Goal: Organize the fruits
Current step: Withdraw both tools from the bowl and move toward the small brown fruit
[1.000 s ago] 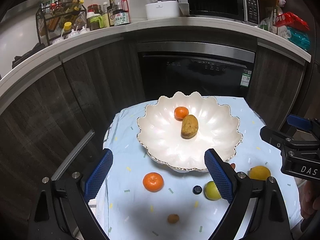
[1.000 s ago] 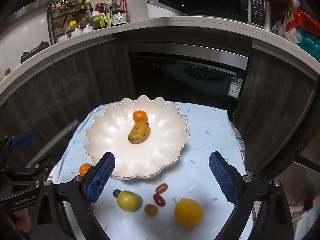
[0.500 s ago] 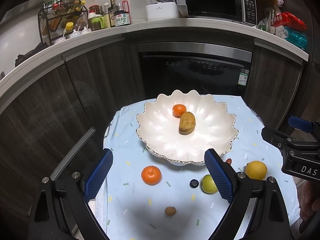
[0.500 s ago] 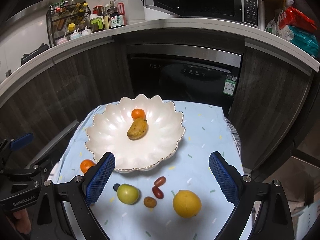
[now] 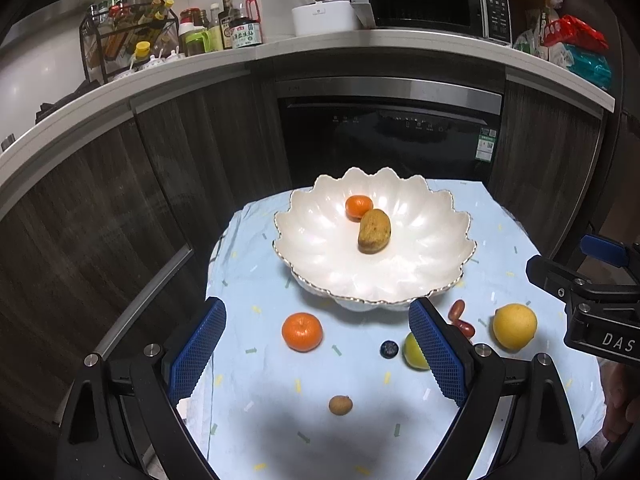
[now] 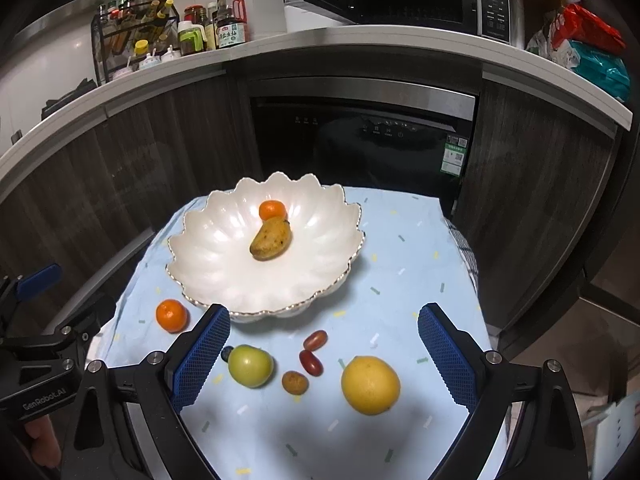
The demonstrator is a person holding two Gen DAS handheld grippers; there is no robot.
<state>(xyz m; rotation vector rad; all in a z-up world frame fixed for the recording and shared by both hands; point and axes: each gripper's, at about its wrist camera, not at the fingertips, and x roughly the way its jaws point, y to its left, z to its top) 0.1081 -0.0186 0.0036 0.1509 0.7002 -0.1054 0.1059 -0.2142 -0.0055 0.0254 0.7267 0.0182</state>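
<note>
Fruits loose near the bowl (image 6: 216,256); both jaws spread, empty.
Yellow citrus (image 6: 370,385) firm, smooth, likely slippery; best pinched across its widest middle.

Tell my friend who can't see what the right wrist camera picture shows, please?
A white scalloped bowl sits on a light blue cloth, holding a mango and a small orange. In front lie another orange, a green apple, two red grape tomatoes and a yellow citrus. The right gripper hovers above them, jaws wide open.
</note>
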